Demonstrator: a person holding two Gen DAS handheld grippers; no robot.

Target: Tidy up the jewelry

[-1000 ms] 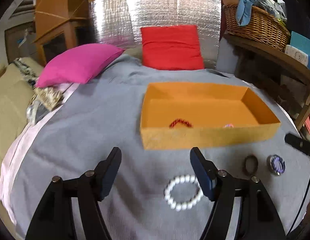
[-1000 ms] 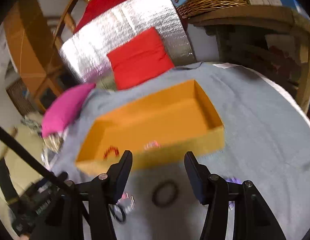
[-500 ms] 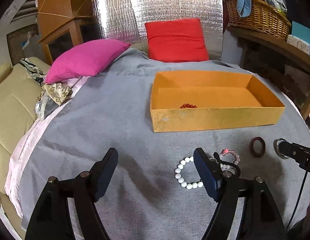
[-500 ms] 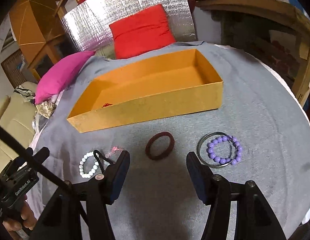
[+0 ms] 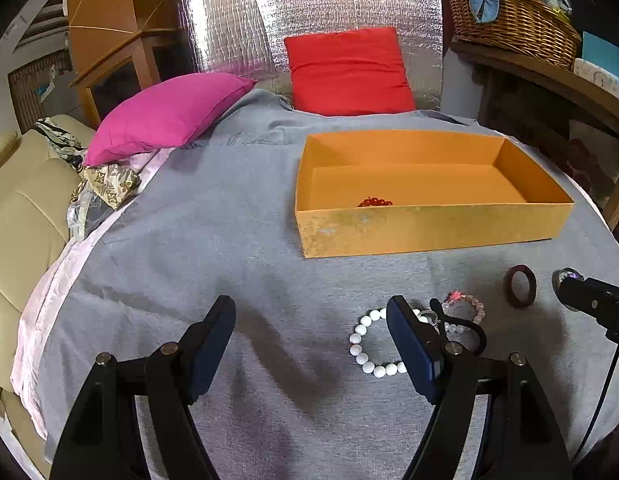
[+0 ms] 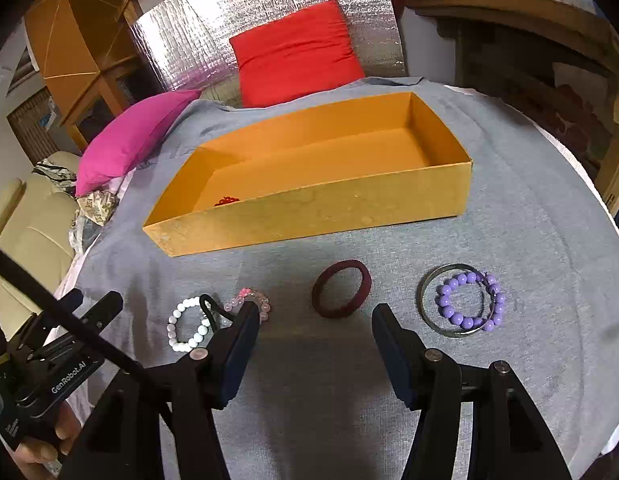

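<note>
On the left, the left gripper (image 5: pixel 311 334) is spread wide and holds nothing. Its right finger covers part of the white bead bracelet (image 6: pixel 188 329) on the grey cloth (image 5: pixel 213 240). Just right of it lies the pink bead bracelet (image 6: pixel 251 302). Then comes the dark red ring bracelet (image 6: pixel 341 288), near the right gripper (image 6: pixel 315 330), which is also spread and empty. Further right, the purple bead bracelet (image 6: pixel 471 300) lies on a metal bangle (image 6: pixel 425 284). Far behind them, the orange box (image 6: pixel 349 208) holds a red bead bracelet (image 5: pixel 374 201).
</note>
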